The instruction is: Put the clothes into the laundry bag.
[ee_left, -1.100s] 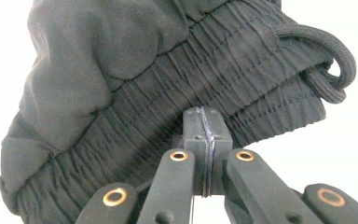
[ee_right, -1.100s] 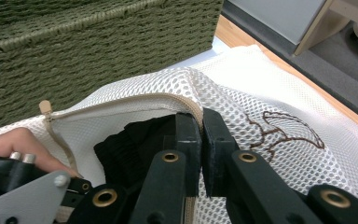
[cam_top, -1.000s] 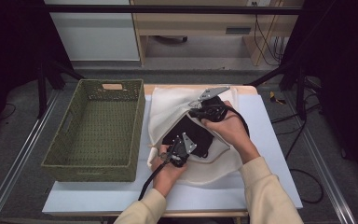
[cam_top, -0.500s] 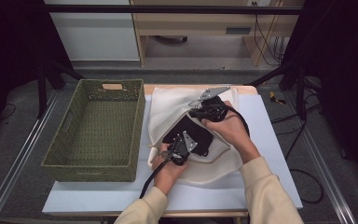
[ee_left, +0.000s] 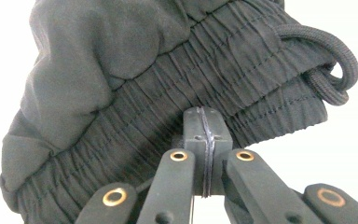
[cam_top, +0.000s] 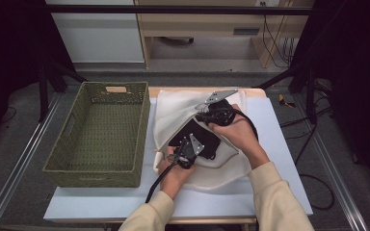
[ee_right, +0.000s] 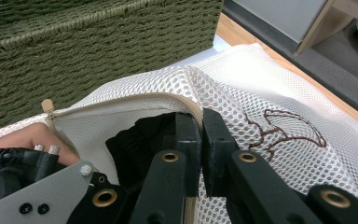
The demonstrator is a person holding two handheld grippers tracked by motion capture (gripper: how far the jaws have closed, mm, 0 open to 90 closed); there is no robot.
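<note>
One white table (cam_top: 279, 144), grey floor (cam_top: 24, 115)

No words, numbers or brand names can be read anywhere. The one mark is a brown outline figure, shaped like a curved fin, stitched on the white mesh laundry bag (ee_right: 279, 116) at the right.

One green woven basket (cam_top: 96, 134), one white mesh laundry bag (cam_top: 173, 113), one black garment (cam_top: 195, 137), two handheld grippers on the table
</note>
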